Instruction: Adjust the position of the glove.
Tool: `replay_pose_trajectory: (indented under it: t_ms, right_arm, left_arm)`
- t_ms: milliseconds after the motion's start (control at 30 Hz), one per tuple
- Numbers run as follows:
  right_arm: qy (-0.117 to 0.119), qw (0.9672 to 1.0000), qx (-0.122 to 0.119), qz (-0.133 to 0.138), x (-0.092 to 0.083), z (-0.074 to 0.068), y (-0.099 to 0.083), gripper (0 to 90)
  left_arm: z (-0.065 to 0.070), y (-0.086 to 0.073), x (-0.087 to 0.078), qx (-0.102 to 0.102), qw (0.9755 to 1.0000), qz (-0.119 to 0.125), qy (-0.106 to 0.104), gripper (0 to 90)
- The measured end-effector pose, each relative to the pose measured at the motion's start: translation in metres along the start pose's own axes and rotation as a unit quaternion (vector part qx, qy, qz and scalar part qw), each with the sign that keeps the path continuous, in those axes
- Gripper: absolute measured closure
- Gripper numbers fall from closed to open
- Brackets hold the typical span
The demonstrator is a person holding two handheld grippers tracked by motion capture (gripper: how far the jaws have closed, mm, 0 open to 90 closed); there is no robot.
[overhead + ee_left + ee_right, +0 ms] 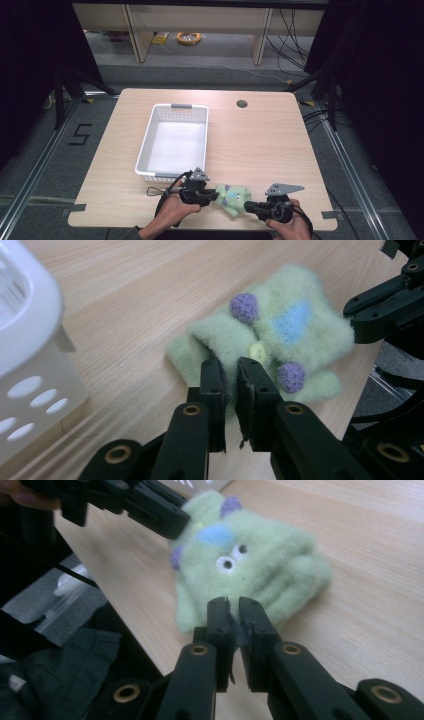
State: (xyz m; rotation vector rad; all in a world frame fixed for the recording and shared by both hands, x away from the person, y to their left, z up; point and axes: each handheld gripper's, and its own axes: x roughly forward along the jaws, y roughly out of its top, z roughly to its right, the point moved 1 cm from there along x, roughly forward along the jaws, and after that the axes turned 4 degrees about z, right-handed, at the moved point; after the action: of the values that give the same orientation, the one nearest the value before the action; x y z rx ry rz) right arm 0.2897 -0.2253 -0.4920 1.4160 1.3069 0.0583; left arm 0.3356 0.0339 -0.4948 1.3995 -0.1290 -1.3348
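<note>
A fuzzy green mitten point(233, 199) lies on the table point(260, 145), just in front of the white basket point(173, 141). The left tongs point(231, 371) pinch the mitten's edge. The right tongs point(231, 611) pinch its other side, squeezed nearly tight.

Two bare forearms enter at the near edge of the counter, each hand around a black handheld tool. The left claw point(212, 196) and the right claw point(248, 205) are matte black, each with two flat, blocky jaws. Brass-coloured ringed screw holes dot the jaw arms in both gripper views. A grey three-cornered plate, drilled with small holes, sits on top of each tool. A thin black cable loops out from the left tool.
</note>
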Motion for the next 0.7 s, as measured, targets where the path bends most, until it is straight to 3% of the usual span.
replay_pose_trajectory:
  t_ms: [33,67,100,167,200,300,333,367,400,433,467,533,600,633,667,700]
  right_arm:
    - [0.0,1.0,0.0,0.0,0.0,0.0,0.0,84.1]
    - [-0.006,0.9999,-0.013,0.0,0.0,0.003,0.0,83.6]
    - [-0.007,0.9999,-0.007,-0.003,0.001,0.004,0.0,83.4]
    - [-0.018,0.9998,-0.003,-0.007,0.0,0.006,0.0,83.0]
    - [-0.015,0.9998,-0.009,-0.004,0.0,0.009,0.0,82.6]
    - [-0.015,0.9999,-0.004,0.004,0.0,0.011,0.001,82.3]
    - [-0.016,0.9998,-0.008,0.004,0.0,0.011,0.001,82.4]
    - [-0.014,0.9999,0.008,0.005,0.0,0.007,0.002,82.8]
    - [-0.013,0.9999,-0.011,0.002,0.0,0.008,0.004,84.3]
    - [-0.009,0.9999,-0.013,0.007,-0.001,0.004,0.006,87.2]
    - [-0.013,0.9995,-0.027,0.005,-0.002,0.004,0.01,88.7]
    - [-0.011,0.9996,-0.026,0.008,-0.003,0.001,0.012,90.0]
    - [-0.016,0.9982,-0.054,0.021,-0.006,0.003,0.019,90.0]
    - [-0.024,0.9978,-0.057,0.025,-0.006,0.006,0.023,90.0]
    - [-0.024,0.9978,-0.057,0.025,-0.006,0.006,0.023,90.0]
    - [-0.021,0.9982,-0.051,0.021,-0.005,0.008,0.023,90.0]
  left_arm:
    - [-0.002,0.0,-0.001,0.009,0.9999,-0.01,0.0,79.8]
    - [0.001,-0.001,0.0,-0.013,0.9999,-0.001,0.002,79.1]
    - [-0.003,-0.002,0.0,0.007,0.9999,-0.01,-0.002,78.4]
    - [-0.001,-0.004,0.002,-0.005,1.0,-0.004,-0.001,77.9]
    - [-0.002,-0.005,0.001,0.004,0.9999,-0.012,-0.002,77.8]
    - [0.002,-0.006,0.0,-0.003,1.0,-0.002,-0.003,77.6]
    - [0.003,-0.006,-0.001,0.004,1.0,-0.004,-0.002,77.5]
    - [0.003,-0.006,-0.002,0.008,1.0,-0.005,-0.002,77.5]
    - [0.004,-0.006,-0.002,0.01,0.9999,-0.002,0.001,77.8]
    - [0.006,-0.006,-0.002,0.01,0.9999,0.003,0.001,81.5]
    - [0.008,-0.005,-0.002,0.025,0.9997,-0.002,0.0,82.6]
    - [0.008,-0.005,-0.003,0.028,0.9996,0.0,0.003,83.5]
    - [0.009,-0.003,-0.004,0.03,0.9995,0.002,0.001,84.3]
    - [0.01,-0.003,-0.004,0.014,0.9997,0.02,0.004,84.5]
    - [0.01,-0.003,-0.004,0.014,0.9997,0.02,0.004,84.5]
    - [0.007,-0.003,-0.006,0.027,0.9996,0.006,0.003,84.5]
